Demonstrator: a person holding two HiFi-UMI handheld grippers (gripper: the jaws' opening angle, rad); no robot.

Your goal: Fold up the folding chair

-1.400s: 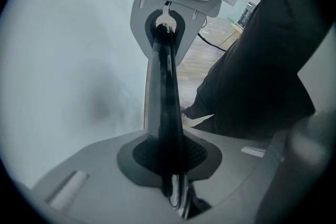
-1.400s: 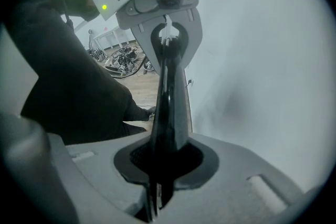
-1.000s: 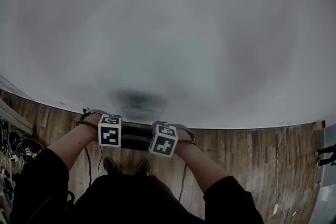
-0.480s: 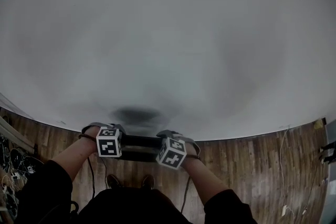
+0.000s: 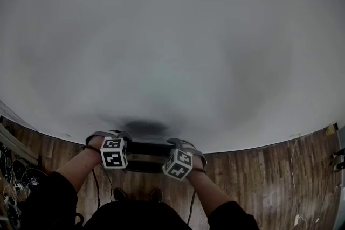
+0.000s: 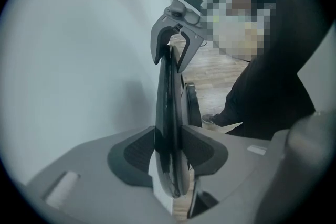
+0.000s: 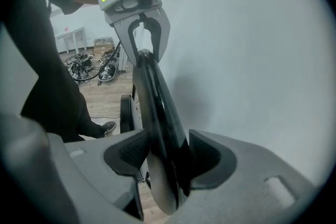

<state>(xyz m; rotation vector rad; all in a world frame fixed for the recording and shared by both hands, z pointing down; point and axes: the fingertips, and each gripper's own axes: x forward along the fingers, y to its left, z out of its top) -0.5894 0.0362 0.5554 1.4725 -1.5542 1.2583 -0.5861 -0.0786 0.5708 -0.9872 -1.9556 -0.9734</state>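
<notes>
the folded black folding chair stood upright by the plain white wall, its top edge between both tongs. the left gripper and right gripper had just been opening, their pads barely loose around the edge. unsupported, the chair could probably tip or slide down.

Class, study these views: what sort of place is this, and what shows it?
Probably an indoor workroom or lab: a wood-plank floor, a plain white wall, and tangled cables and gear heaped on the floor near a white table.
</notes>
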